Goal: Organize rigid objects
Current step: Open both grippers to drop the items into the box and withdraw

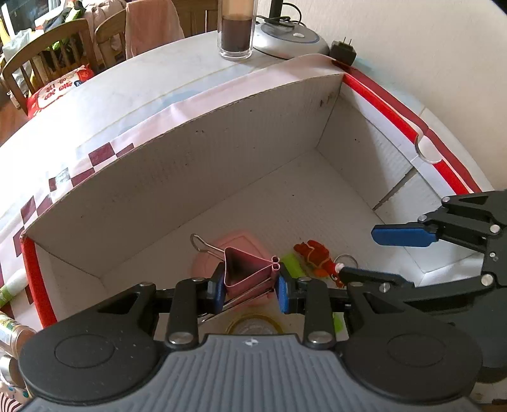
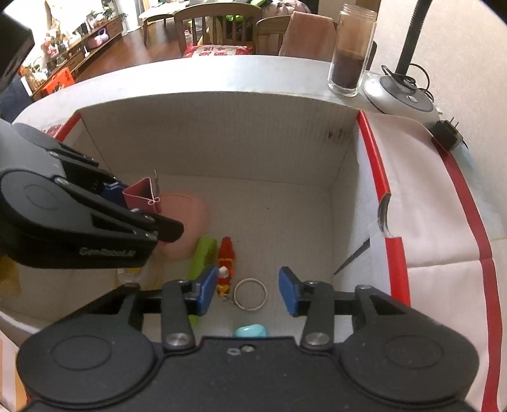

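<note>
Left gripper (image 1: 250, 286) clamps a pink binder clip (image 1: 248, 269) above the cardboard box (image 1: 190, 177) floor; right gripper (image 2: 247, 293) hangs open, empty. Keychain figure (image 2: 225, 264), ring (image 2: 250, 294) and pink lid (image 2: 190, 218) already lie inside; the clip likely goes next.

I am looking into a lived-in home, a dining and living area. At the worktop's (image 2: 196, 73) far edge stand wooden dining chairs (image 2: 218, 23), one draped with a pink towel (image 2: 309, 30). Beyond them I see wood flooring (image 2: 123, 47) and a low sideboard (image 2: 95, 31) crowded with household clutter. At the worktop's far right corner sit a glass jar (image 2: 350, 54), a desk lamp base (image 2: 401, 98) with its cord, and a plug adapter (image 2: 446, 133).
</note>
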The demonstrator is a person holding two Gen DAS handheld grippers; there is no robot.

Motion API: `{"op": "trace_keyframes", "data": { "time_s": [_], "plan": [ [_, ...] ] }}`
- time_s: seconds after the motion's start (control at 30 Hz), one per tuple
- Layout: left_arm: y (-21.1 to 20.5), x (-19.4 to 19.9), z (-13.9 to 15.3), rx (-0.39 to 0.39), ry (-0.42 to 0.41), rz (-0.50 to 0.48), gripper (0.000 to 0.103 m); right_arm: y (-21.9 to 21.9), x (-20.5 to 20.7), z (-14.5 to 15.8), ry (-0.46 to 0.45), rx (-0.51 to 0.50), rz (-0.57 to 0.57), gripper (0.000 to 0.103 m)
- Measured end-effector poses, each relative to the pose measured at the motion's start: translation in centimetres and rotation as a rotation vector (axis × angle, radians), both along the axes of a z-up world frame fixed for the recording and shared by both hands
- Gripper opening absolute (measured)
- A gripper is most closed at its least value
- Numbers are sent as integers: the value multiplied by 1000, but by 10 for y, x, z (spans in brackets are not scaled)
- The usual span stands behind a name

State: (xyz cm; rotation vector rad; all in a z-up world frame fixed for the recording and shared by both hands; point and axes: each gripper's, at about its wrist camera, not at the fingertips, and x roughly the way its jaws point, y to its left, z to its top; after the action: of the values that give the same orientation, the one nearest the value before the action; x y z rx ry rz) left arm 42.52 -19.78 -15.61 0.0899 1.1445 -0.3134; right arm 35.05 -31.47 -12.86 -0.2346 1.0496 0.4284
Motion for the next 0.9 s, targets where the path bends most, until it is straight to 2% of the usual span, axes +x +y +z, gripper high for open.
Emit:
{"op": "trace_keyframes", "data": {
  "time_s": [0.07,0.37,0.5,0.9],
  "plan": [
    [-1,0,0,-1,1,-3,30,-3,-1,2,0,14,-8,51],
    [7,-9,8,-33,-17,20,32,-9,-4,10,-18,43,-28,57],
    [11,-16,18,-56,-43,20,46,-13,-4,15,-31,60,-44,59],
    [26,-54,59,-113,-142,-17,47,-6,-27,40,-93,90,-72,66]
  ]
}}
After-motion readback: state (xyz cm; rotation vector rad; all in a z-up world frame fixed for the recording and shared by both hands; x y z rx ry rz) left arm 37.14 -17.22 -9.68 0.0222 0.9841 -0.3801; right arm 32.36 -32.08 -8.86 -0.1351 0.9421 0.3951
